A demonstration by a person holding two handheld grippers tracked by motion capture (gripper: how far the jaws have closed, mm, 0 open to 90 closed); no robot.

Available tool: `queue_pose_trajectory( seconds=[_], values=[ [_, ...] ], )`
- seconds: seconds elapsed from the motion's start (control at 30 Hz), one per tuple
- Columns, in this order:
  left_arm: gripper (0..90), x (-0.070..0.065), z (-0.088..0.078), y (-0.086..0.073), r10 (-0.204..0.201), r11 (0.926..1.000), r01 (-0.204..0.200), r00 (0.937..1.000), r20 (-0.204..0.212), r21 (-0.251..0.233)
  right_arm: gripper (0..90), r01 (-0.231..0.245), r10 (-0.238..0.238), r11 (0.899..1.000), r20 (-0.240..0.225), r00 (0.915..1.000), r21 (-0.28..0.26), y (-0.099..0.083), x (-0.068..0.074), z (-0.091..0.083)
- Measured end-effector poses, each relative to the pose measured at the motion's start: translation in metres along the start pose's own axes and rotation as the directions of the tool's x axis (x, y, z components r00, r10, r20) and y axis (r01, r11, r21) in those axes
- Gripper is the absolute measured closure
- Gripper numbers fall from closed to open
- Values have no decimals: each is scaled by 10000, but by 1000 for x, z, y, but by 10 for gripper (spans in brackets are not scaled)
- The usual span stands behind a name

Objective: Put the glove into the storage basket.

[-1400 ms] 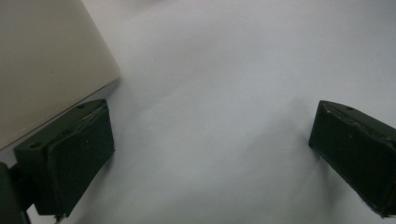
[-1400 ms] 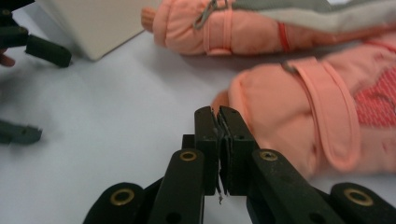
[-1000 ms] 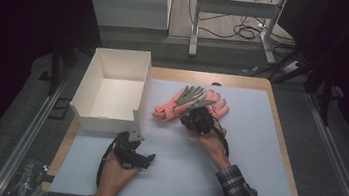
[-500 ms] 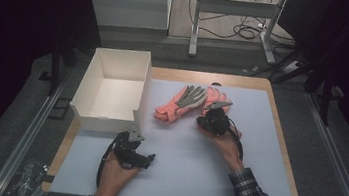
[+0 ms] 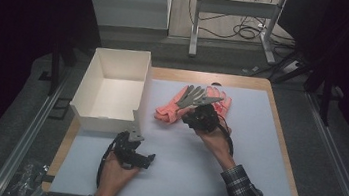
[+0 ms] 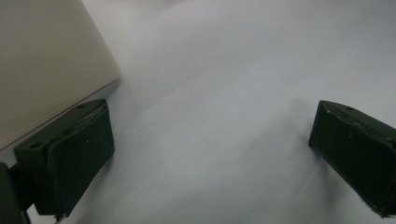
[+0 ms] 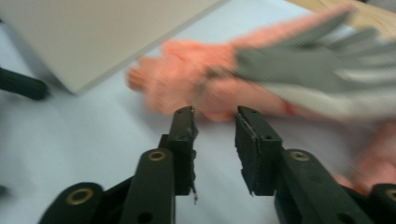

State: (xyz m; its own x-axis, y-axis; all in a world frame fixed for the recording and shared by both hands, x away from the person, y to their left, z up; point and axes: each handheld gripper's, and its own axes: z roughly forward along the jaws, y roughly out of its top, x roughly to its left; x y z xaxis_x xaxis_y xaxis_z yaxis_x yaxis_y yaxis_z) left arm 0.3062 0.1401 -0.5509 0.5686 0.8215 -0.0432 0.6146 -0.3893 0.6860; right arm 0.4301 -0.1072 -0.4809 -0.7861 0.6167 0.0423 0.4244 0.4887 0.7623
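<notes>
**Gloves just ahead of the right tongs**

Gloves [image 5: 193, 103] lie in a salmon-and-grey heap on the bench [image 5: 255, 158], right of the white box [image 5: 113, 88] and near the far edge. Long axis slants from the cuffs nearest the box up to the fingertips at far right. Right tongs [image 5: 195, 116] sit at the heap's near edge; in the right gripper view the jaws have just been opening, a narrow gap, nothing between them, cuffs [image 7: 187, 88] directly beyond the tips. Left tongs [image 5: 132, 149] rest well apart, jaws wide over bare bench by the box corner [image 6: 56, 60]. Right hand is plainly nearer; likely a short push forward onto the cuff.
</notes>
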Motion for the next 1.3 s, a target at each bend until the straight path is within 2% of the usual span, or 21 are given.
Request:
queue_pose_trajectory(
  seconds=[0.07,0.1,0.27,0.3,0.33,0.47,0.5,0.73,0.87,0.9,0.93,0.97,1.03,1.07,1.13,1.3],
  values=[
    [0,0,0,0,46,10000,-46,10000,0,34,607,12,-13,10000,-106,9999,-23,4,4,3],
    [0,0,0,0,46,10000,-46,10000,0,29,570,27,-27,10000,-181,9998,-15,11,11,9],
    [0,0,0,0,53,10000,-53,10000,0,27,511,210,-210,9998,-97,9997,2,21,21,24],
    [0,0,0,0,48,10000,-48,10000,-1,24,502,405,-407,9991,138,9991,135,23,25,32],
    [0,0,0,0,48,10000,-48,10000,-1,24,502,405,-407,9991,138,9991,135,23,25,32],
    [0,0,0,0,21,10000,-21,10000,-1,1,516,740,-768,9964,707,9945,413,21,26,40],
    [0,0,0,0,22,10000,-22,10000,-3,8,517,791,-826,9960,899,9925,419,19,25,38],
    [0,0,0,0,9,10000,-9,10000,-5,8,517,782,-860,9948,1253,9884,660,6,11,25],
    [0,0,0,0,9,10000,-9,10000,-11,1,517,464,-580,9960,1574,9858,761,-6,-5,12],
    [0,0,0,0,6,10000,-6,10000,-9,0,517,234,-365,9965,1663,9854,799,-11,-15,5],
    [0,0,0,0,6,10000,-6,10000,-9,0,517,234,-365,9965,1663,9854,799,-11,-15,5],
    [0,0,0,0,7,10000,-7,10000,-8,2,517,-110,18,9982,1519,9884,595,-13,-22,-2],
    [0,0,0,0,7,10000,-7,10000,-4,18,517,-156,73,9986,1582,9874,514,-12,-25,-5],
    [0,0,0,0,6,10000,-6,10000,-3,18,517,-339,282,9988,1488,9885,357,-8,-27,-6],
    [0,0,0,0,9,10000,-9,10000,-3,21,517,-337,289,9989,1436,9892,313,-5,-28,-6],
    [0,0,0,0,41,10000,-41,10000,2,36,518,-277,216,9989,1577,9872,370,12,-32,8]
  ],
)
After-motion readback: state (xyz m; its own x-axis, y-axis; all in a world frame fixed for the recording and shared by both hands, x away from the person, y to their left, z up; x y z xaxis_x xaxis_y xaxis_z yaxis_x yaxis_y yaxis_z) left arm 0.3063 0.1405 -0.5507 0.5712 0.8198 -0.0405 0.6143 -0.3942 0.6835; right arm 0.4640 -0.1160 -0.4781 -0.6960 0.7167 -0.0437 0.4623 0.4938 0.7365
